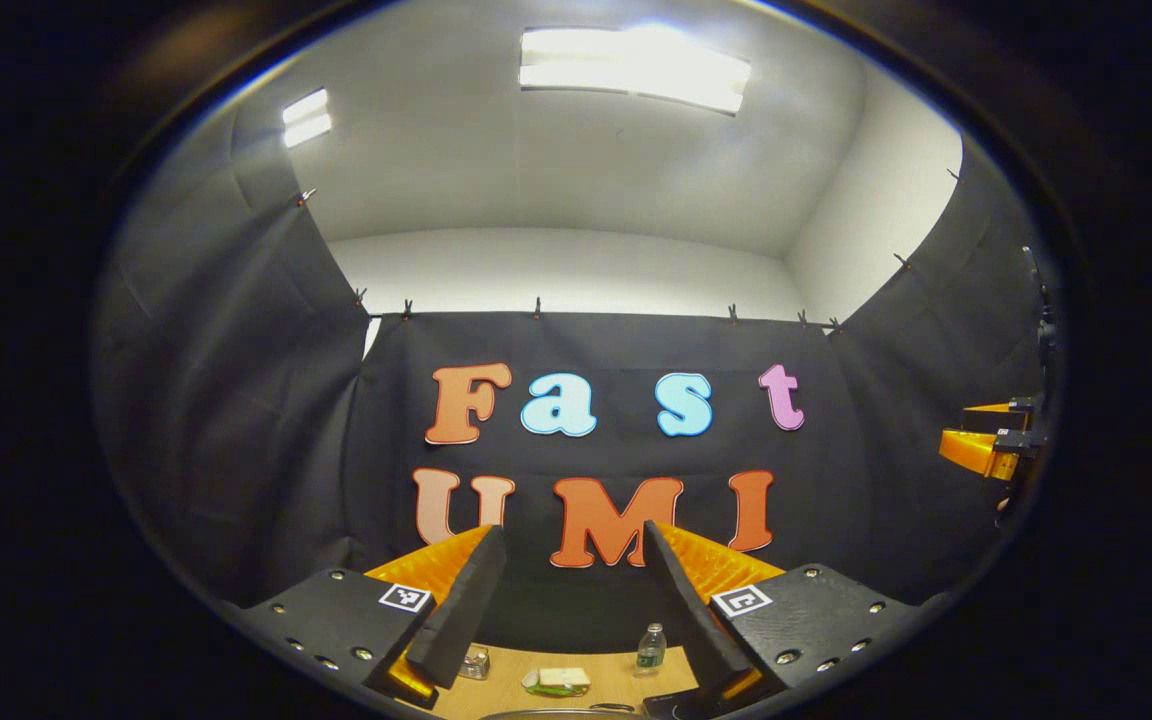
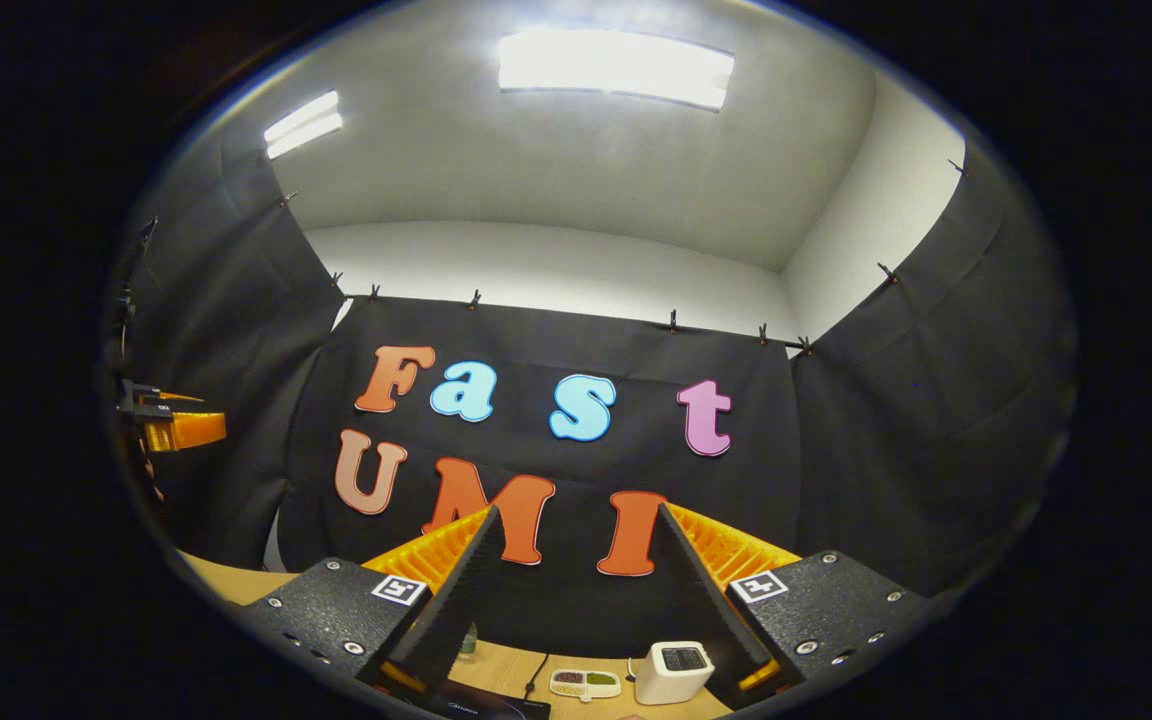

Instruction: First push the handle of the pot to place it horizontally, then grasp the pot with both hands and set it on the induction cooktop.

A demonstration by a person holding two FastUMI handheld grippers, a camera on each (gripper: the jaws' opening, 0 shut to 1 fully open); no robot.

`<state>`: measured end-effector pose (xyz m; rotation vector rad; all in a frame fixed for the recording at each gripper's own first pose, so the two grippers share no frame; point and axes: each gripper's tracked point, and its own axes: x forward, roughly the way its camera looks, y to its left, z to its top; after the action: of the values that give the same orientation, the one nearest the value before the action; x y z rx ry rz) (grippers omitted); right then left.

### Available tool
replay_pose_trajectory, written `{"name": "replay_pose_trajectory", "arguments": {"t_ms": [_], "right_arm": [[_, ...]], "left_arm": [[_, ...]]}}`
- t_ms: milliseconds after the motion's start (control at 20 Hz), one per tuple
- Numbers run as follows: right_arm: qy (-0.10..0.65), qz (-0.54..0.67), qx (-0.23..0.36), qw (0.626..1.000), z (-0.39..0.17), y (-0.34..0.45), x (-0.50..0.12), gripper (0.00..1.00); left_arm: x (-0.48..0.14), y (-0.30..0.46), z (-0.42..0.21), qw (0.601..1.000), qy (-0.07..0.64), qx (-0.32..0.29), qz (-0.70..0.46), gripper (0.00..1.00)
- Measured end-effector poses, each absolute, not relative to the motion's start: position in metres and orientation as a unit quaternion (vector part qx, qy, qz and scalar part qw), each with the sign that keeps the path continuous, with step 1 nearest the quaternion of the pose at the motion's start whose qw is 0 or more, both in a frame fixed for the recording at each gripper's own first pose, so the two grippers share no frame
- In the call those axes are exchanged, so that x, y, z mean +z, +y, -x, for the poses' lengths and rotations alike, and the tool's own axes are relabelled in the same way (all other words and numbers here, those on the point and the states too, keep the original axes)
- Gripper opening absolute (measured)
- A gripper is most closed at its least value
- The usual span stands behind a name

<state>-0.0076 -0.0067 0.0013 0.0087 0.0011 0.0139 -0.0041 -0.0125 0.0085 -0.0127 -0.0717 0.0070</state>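
Observation:
Both grippers are held high and look at the booth's back wall, over the wooden table. My left gripper (image 1: pixel 571 535) is open with nothing between its fingers. Below it, at the bottom edge of the left gripper view, a thin curved metal rim (image 1: pixel 556 713) peeks in, apparently the pot; its handle is hidden. My right gripper (image 2: pixel 578 515) is also open and holds nothing. Under its left finger lies the corner of a flat black slab (image 2: pixel 486 708), apparently the induction cooktop. Each gripper also appears far off at the side of the other's view (image 1: pixel 991 445) (image 2: pixel 171 425).
At the table's back stand a small glass jar (image 1: pixel 476 662), a white and green block (image 1: pixel 556 680) and a small water bottle (image 1: pixel 650 648). The right gripper view shows a white box-shaped device (image 2: pixel 674 672), a small divided dish (image 2: pixel 584 683) and a black cable (image 2: pixel 536 672).

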Motion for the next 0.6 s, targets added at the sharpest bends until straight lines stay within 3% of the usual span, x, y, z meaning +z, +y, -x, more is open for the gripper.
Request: {"name": "replay_pose_trajectory", "arguments": {"t_ms": [150,300,600], "right_arm": [[0.000,-0.008,0.012,1.000,0.008,-0.004,-0.003,0.95],[0.002,-0.009,0.012,1.000,0.012,-0.005,-0.009,0.95],[0.018,-0.012,0.025,0.999,0.016,0.004,-0.028,0.95]], "left_arm": [[-0.003,-0.018,0.001,1.000,-0.019,-0.006,0.008,0.89],[-0.021,-0.027,0.000,1.000,0.009,-0.021,0.012,0.84],[-0.065,-0.049,0.000,0.996,0.071,-0.050,0.001,0.84]]}}
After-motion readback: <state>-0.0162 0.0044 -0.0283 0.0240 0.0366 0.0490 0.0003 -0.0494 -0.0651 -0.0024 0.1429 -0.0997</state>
